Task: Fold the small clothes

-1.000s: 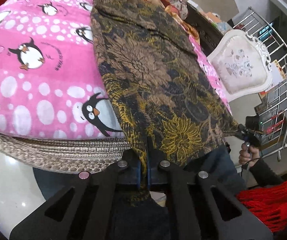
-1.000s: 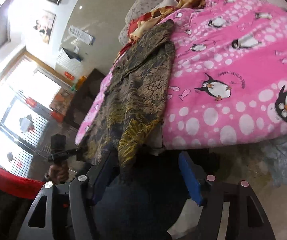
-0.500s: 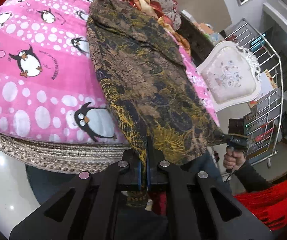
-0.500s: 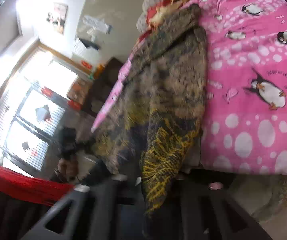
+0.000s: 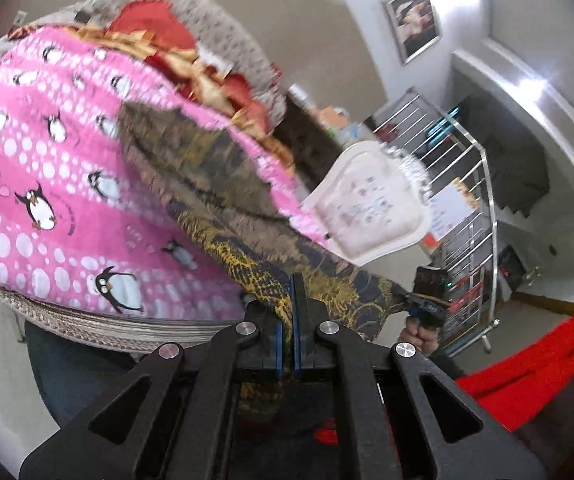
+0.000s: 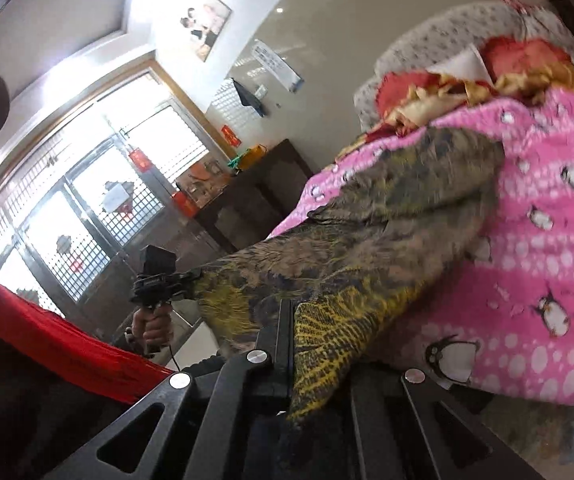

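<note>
A dark brown and yellow floral garment (image 5: 223, 208) stretches from the pink penguin blanket (image 5: 39, 184) off its near edge. My left gripper (image 5: 291, 320) is shut on one near corner of it. My right gripper (image 6: 291, 344) is shut on the other near corner, with yellow cloth (image 6: 327, 344) draped over the fingers. The garment (image 6: 367, 248) hangs taut between both grippers, lifted above the bed edge. The right gripper also shows in the left wrist view (image 5: 427, 300), and the left gripper in the right wrist view (image 6: 159, 280).
A red and gold quilt (image 5: 175, 48) and grey pillows lie at the far end of the bed. A white chair (image 5: 371, 212) and a steel railing (image 5: 467, 208) stand to the right. A dark cabinet (image 6: 247, 200) and glass doors (image 6: 87, 208) are on the other side.
My right gripper has shut on the garment's corner. Both grippers have risen and pulled the near end of the garment up off the bed edge.
</note>
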Action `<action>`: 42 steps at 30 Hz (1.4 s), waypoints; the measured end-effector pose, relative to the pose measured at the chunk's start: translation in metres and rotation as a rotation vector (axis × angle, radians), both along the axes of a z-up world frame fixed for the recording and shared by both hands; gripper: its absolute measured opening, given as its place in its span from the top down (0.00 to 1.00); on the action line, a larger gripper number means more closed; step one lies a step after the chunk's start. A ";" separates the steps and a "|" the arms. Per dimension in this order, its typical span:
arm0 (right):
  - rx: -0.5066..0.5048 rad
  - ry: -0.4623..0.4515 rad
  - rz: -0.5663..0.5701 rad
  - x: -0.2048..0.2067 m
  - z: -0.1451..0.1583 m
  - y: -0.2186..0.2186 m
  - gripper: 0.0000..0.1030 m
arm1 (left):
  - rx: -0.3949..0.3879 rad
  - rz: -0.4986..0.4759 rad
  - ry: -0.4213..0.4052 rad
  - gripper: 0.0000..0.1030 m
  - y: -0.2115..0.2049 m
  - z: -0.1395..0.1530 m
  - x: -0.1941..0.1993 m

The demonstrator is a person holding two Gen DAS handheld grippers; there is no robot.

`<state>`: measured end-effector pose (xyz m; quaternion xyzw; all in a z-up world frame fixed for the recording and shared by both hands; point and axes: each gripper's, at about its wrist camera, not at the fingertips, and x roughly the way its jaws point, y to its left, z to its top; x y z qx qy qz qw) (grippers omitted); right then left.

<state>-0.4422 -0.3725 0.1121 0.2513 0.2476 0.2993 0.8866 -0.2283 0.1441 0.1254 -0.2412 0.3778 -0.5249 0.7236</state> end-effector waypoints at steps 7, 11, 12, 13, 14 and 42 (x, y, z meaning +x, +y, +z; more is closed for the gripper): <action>-0.036 -0.067 -0.006 -0.035 0.046 -0.005 0.98 | -0.062 -0.009 -0.007 0.98 0.018 0.019 -0.022; -0.038 -0.071 -0.031 -0.025 0.047 -0.011 0.98 | -0.080 0.027 0.015 0.98 0.014 0.015 -0.004; -0.041 -0.062 -0.058 -0.015 0.044 -0.015 0.98 | -0.069 0.058 0.029 0.98 0.010 0.011 0.010; -0.032 -0.050 -0.075 -0.007 0.040 -0.018 0.98 | -0.070 0.081 0.042 0.98 0.006 0.007 0.022; -0.035 -0.041 -0.094 0.004 0.035 -0.021 0.98 | -0.066 0.104 0.051 0.98 0.002 0.003 0.033; -0.211 0.397 -0.444 0.331 -0.086 -0.111 0.98 | 0.404 0.358 0.152 0.98 -0.145 -0.108 0.310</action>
